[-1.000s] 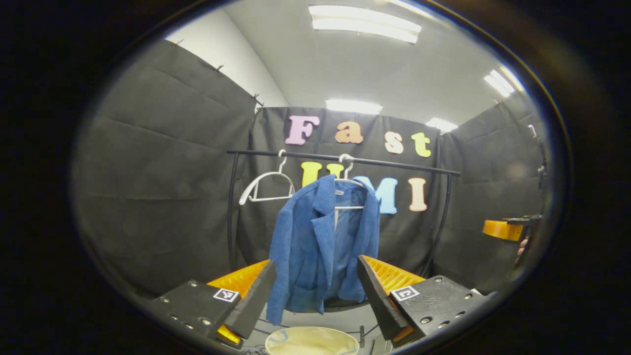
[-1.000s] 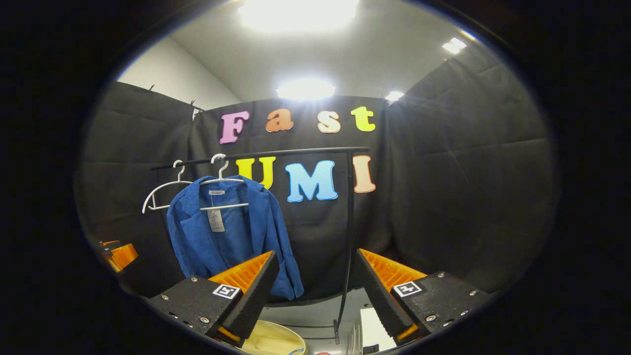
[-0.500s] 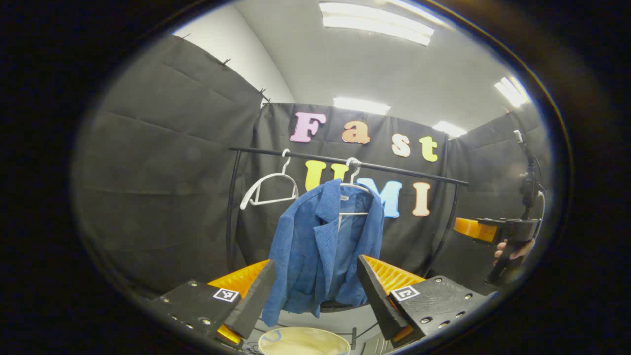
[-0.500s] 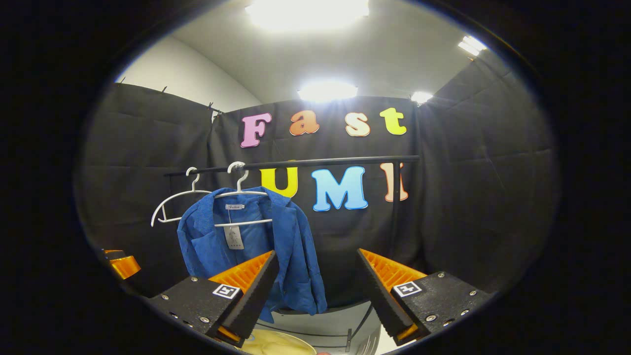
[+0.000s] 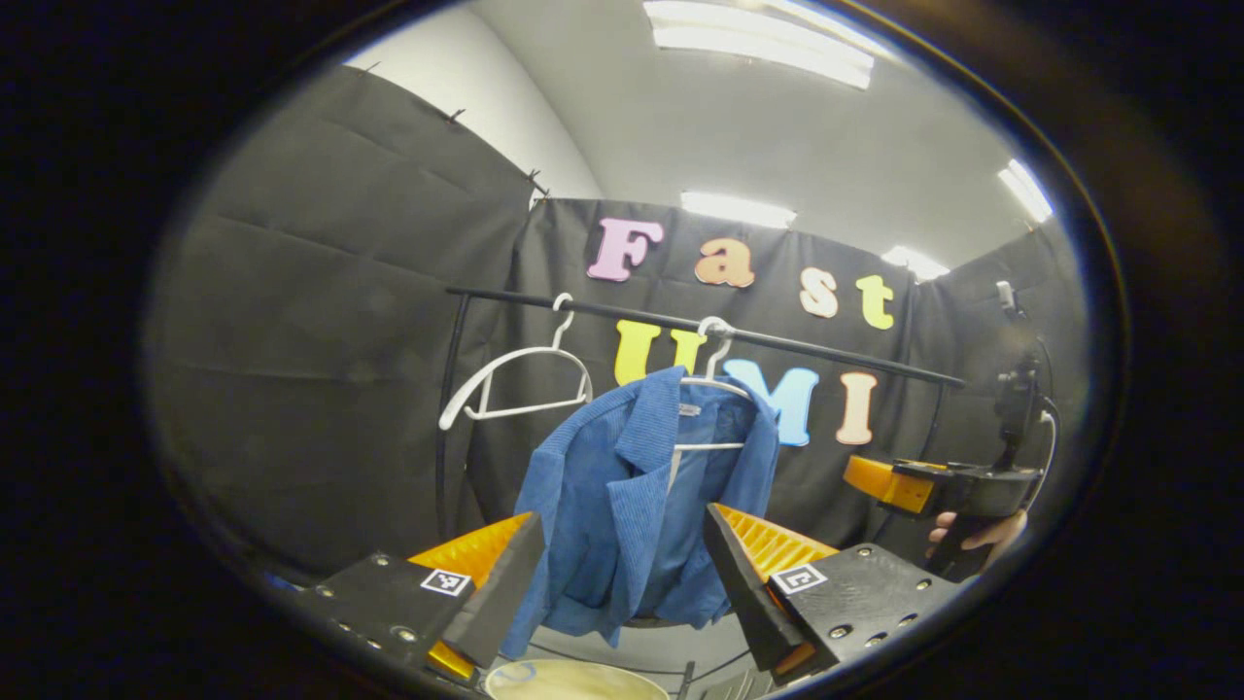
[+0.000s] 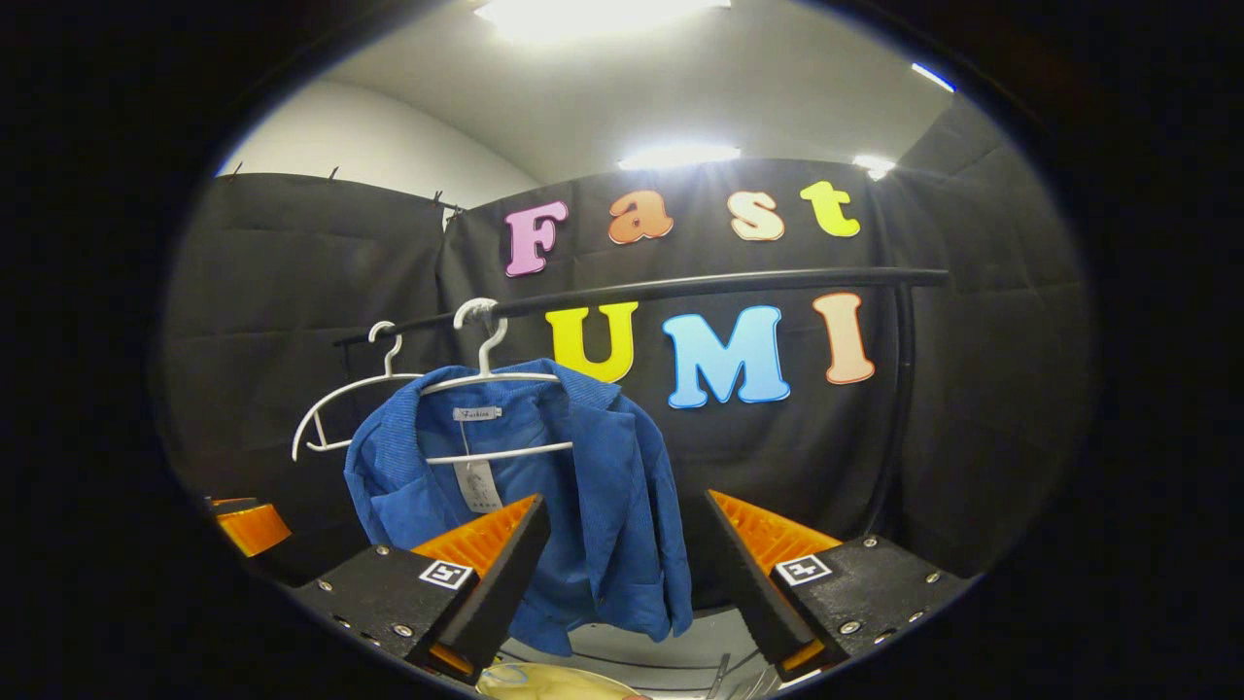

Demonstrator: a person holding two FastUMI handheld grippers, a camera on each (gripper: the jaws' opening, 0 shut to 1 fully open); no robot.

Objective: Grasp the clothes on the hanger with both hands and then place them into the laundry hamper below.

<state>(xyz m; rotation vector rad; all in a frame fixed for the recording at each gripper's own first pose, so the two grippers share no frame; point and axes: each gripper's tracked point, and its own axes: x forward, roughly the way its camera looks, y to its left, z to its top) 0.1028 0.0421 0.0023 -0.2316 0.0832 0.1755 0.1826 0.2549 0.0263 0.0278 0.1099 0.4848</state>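
A blue corduroy jacket [image 5: 632, 506] [image 6: 544, 506] hangs open on a white hanger [image 5: 714, 389] [image 6: 491, 374] from a black rail [image 5: 680, 321] [image 6: 680, 287]. The cream rim of the laundry hamper [image 5: 573, 681] [image 6: 554, 683] shows below it. My left gripper [image 5: 622, 583] stands open in front of the jacket's lower half, apart from it. My right gripper [image 6: 622, 574] is open too, with the jacket's right hem between its fingers' lines but farther off. In the left gripper view the right gripper [image 5: 914, 483] shows at the right, held by a hand [image 5: 977, 535].
An empty white hanger [image 5: 515, 384] [image 6: 345, 403] hangs on the rail left of the jacket. The rack's black upright posts [image 5: 449, 408] [image 6: 899, 389] stand at both ends. Black cloth walls close the booth on all sides.
Both grippers have come closer to the rack, so the jacket looks larger. The right gripper has swung left, bringing the jacket toward the centre of its view.
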